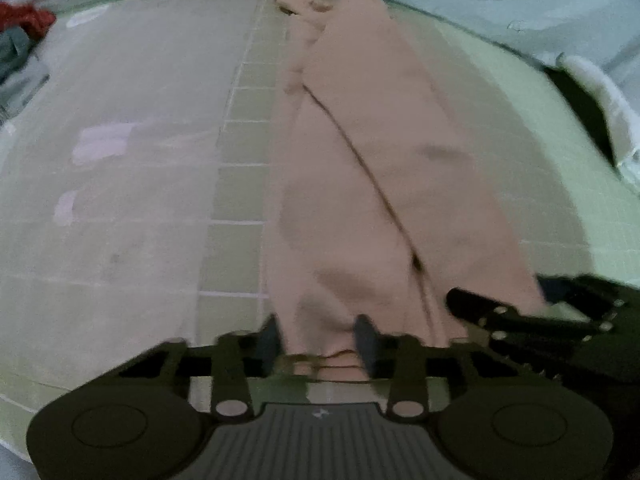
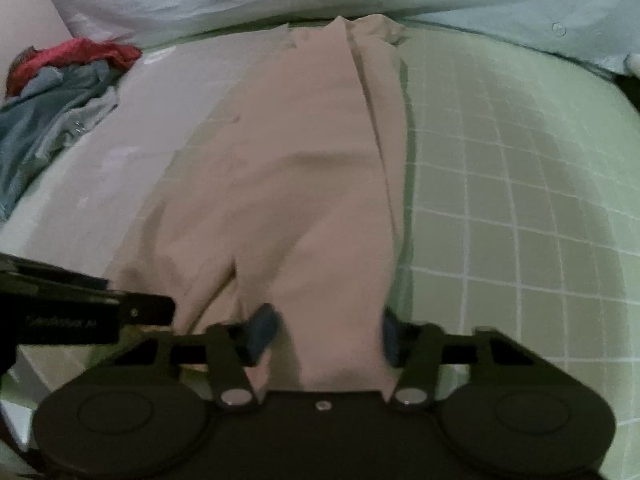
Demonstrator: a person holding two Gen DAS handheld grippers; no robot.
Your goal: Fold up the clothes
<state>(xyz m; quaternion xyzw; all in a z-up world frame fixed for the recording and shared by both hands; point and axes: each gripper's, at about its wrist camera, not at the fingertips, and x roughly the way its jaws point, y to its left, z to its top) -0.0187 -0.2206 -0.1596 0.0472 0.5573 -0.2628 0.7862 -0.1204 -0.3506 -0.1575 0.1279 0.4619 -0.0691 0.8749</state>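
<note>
Bottom center of both frames: left gripper and right gripper each pinch the near edge of beige trousers (laid lengthwise on green grid mat).
</note>
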